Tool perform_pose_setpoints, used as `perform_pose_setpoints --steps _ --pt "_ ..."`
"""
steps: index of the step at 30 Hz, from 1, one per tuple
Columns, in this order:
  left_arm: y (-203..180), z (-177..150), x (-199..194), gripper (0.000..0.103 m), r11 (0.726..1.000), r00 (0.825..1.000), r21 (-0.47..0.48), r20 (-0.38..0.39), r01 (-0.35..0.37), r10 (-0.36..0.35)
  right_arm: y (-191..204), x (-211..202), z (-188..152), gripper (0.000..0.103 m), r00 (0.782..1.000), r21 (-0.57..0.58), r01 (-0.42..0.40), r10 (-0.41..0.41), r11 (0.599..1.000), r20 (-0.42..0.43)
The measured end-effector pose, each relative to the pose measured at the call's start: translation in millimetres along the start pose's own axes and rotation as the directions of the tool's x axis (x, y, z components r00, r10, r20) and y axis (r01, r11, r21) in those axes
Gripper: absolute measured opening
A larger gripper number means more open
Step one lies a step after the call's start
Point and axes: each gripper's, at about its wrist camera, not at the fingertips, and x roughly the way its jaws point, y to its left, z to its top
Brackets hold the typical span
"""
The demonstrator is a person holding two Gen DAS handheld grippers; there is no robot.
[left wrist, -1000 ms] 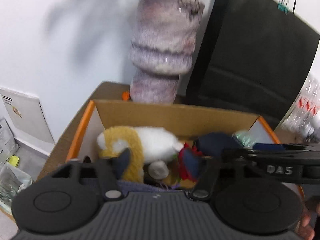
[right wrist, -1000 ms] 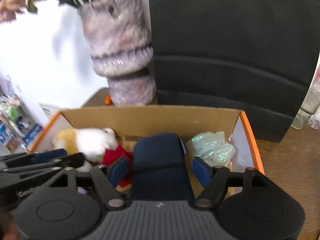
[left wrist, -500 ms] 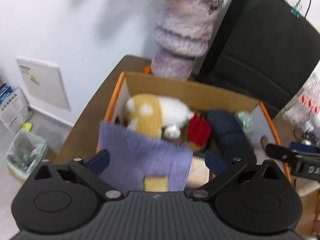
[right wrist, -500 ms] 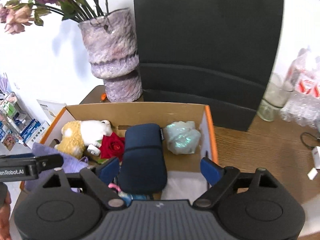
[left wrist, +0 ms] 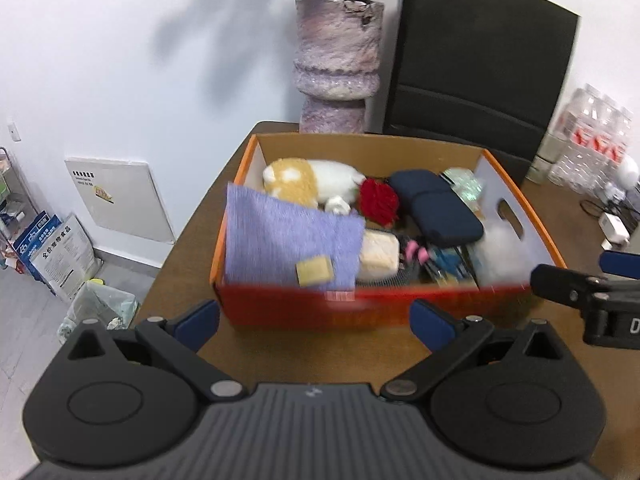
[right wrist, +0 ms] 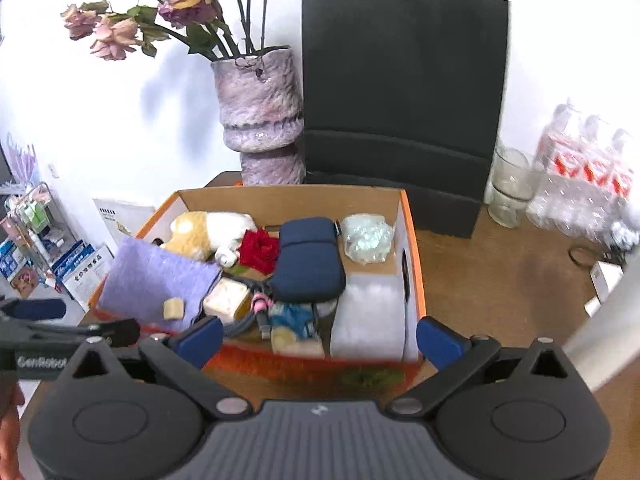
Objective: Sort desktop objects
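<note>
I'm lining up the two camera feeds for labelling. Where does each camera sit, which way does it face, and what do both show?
Left wrist: on the left gripper, looking down over its open fingers at the orange box; the right gripper pokes in at the right edge.
Right wrist: on the right gripper, jaws opening and empty, facing the same box from further right; the left gripper and a hand show at left.
Shared: the box, purple cloth, plush toy, red rose, vase, black bag.
</note>
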Motion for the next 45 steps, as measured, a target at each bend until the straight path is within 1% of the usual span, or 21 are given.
perform_pose_setpoints --steps 5,9,11,13,15,19,20,23,25,26,29,32,35,37,45 --pt "-3.2 -40.4 -28.2 0.103 1.000 0.998 0.012 0.063 -0.018 0.018 7.1 -20.5 -40.1 0.103 0.999 0.007 -0.037 0.037 0.999 0.037" --pt "-2.9 -81.4 -49.6 0.103 0.998 0.991 0.061 0.131 -0.021 0.013 9.9 -37.4 -80.4 0.103 0.997 0.011 -0.043 0.042 0.999 0.069" --pt "-0.8 -102.8 -56.8 0.103 0.998 0.991 0.060 0.131 -0.024 0.016 10.1 -45.7 -103.9 0.103 0.996 0.014 -0.034 0.033 0.999 0.081" --pt "3.1 -123.3 -63.4 0.103 0.999 0.992 0.044 0.128 -0.003 -0.002 10.6 -53.9 -127.8 0.103 0.995 0.020 -0.022 0.020 1.000 0.094" --pt "6.0 -141.4 -68.1 0.103 0.999 0.992 0.035 0.124 0.003 -0.007 12.3 -61.2 -149.3 0.103 0.995 0.026 -0.014 0.011 1.000 0.098" --pt "8.3 -177.2 -72.2 0.103 0.998 0.994 0.057 0.113 -0.011 0.004 18.9 -76.5 -189.9 0.103 0.994 0.029 -0.020 0.017 0.999 0.105" --pt "9.4 -185.9 -73.1 0.103 0.999 0.995 0.050 0.103 -0.008 0.003 20.1 -80.7 -198.2 0.103 0.994 0.036 -0.016 0.012 0.999 0.112" --pt "11.9 -207.5 -76.4 0.103 0.999 0.996 0.032 0.091 0.014 -0.017 22.7 -92.2 -220.8 0.103 0.991 0.009 0.000 -0.001 1.000 0.132" --pt "12.9 -219.3 -78.5 0.103 1.000 0.995 0.010 0.096 0.017 -0.018 23.9 -95.5 -232.6 0.103 0.992 0.005 0.024 -0.024 1.000 0.126" --pt "12.9 -223.1 -78.7 0.103 1.000 0.995 0.004 0.101 0.019 -0.019 24.1 -96.8 -238.1 0.103 0.992 0.002 0.020 -0.020 1.000 0.122" --pt "9.8 -227.0 -76.0 0.103 1.000 0.993 0.007 0.114 0.015 -0.016 29.5 -96.8 -247.2 0.103 0.994 -0.021 0.005 -0.003 1.000 0.111" --pt "8.1 -225.0 -71.6 0.103 1.000 0.993 0.012 0.114 0.009 -0.010 35.2 -89.8 -247.9 0.103 0.995 -0.044 0.024 -0.020 0.999 0.101" --pt "5.4 -219.5 -63.2 0.103 1.000 0.995 0.019 0.101 0.000 -0.002 41.1 -81.0 -243.5 0.103 0.995 -0.072 0.041 -0.034 0.997 0.099" --pt "3.4 -216.4 -57.0 0.103 0.999 0.995 0.035 0.103 -0.020 0.016 44.3 -72.0 -239.1 0.103 0.996 -0.082 0.040 -0.033 0.996 0.080" --pt "6.1 -206.1 -43.7 0.103 0.999 0.993 0.040 0.121 -0.003 -0.002 44.1 -51.0 -222.9 0.103 0.998 -0.074 0.023 -0.019 0.997 0.060"
